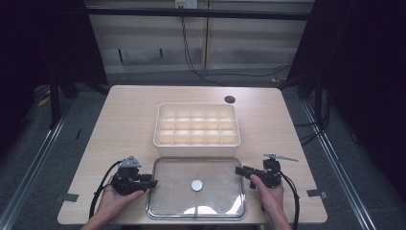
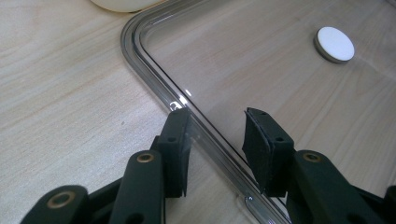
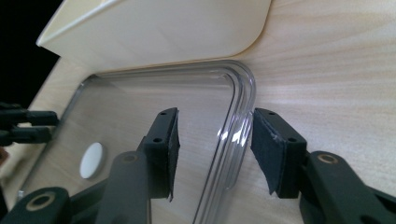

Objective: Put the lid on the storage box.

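While both tools straddle its rim, clear lid [image 1: 210,203] bears no readable writing.

One clear lid [image 1: 196,188], one divided box [image 1: 197,124], two tongs [image 1: 153,183] [image 1: 238,170]

Light wooden table [image 1: 124,120], grey floor [image 1: 57,158], dark surroundings.

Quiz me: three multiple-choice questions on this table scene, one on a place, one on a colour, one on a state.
1. Where does the clear lid lie?
A. on the box
B. flat on the table, nearer the person than the box
C. on the floor

2. What colour is the disc on the lid?
A. white
B. red
C. black

3. How do the left gripper jaws stand?
A. shut tight
B. apart, astride the lid's rim
C. holding the disc

Answers: 1 B, the high view shows it below the box; 2 A, it shows white; 3 B, rim between separated pads.
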The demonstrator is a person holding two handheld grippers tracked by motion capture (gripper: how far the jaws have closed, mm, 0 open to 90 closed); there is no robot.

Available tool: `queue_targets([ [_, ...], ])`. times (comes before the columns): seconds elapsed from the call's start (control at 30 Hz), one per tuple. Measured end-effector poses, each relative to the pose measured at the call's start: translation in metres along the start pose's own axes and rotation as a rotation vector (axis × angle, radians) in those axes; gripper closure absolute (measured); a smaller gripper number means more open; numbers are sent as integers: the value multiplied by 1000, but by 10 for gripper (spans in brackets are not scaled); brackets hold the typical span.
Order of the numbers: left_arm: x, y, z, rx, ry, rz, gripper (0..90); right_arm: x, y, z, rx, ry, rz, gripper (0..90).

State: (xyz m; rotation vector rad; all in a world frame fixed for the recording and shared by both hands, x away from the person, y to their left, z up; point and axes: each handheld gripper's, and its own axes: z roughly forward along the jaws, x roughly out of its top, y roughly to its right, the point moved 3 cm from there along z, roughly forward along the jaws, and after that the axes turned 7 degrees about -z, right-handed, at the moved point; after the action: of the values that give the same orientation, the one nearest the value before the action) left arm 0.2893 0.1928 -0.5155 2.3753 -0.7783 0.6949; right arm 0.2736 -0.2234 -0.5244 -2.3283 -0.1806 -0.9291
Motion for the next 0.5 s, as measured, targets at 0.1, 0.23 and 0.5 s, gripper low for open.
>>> queue_targets([
  [0.1,0,1,0,4,2,4,607,0,-1,-1,5,7,1,528],
  [0.23,0,0,0,5,0,6,608,1,0,-3,19,21,24,554],
  [0.5,0,0,-1,4,-3,7,607,0,-6,-4,121,30,38,638],
])
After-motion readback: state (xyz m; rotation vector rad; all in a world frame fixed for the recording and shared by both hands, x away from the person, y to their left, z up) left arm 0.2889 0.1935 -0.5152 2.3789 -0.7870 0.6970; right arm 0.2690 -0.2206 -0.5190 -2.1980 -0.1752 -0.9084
